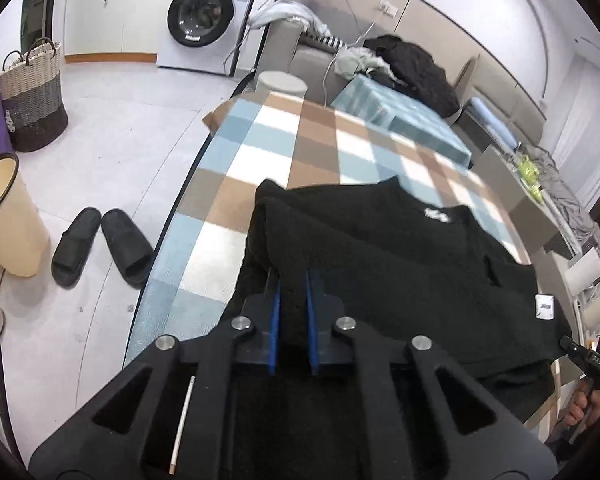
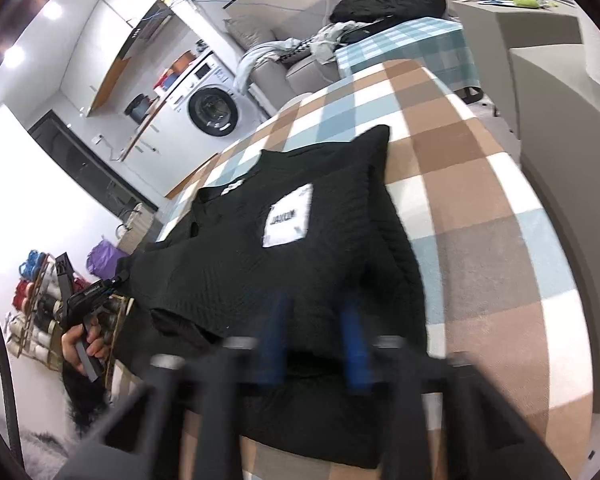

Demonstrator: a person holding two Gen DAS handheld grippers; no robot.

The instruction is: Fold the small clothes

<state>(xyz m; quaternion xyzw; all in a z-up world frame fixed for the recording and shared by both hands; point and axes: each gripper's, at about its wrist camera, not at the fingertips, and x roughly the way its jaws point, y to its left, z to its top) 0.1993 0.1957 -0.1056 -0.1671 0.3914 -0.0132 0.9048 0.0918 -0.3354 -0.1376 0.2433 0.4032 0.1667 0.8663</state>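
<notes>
Clamped on the near hem of a black sweater [image 1: 400, 248] at two corners: left gripper [image 1: 294, 280] and right gripper [image 2: 314, 316], blue pads pinching the knit. Spread flat on a checked blanket [image 1: 260, 144], collar pointing away, length running toward the far sofa [image 1: 312, 56]. Beyond on the tiled floor: washing machine [image 1: 206, 16], woven basket [image 1: 32, 96], black slippers [image 1: 100, 244].
</notes>
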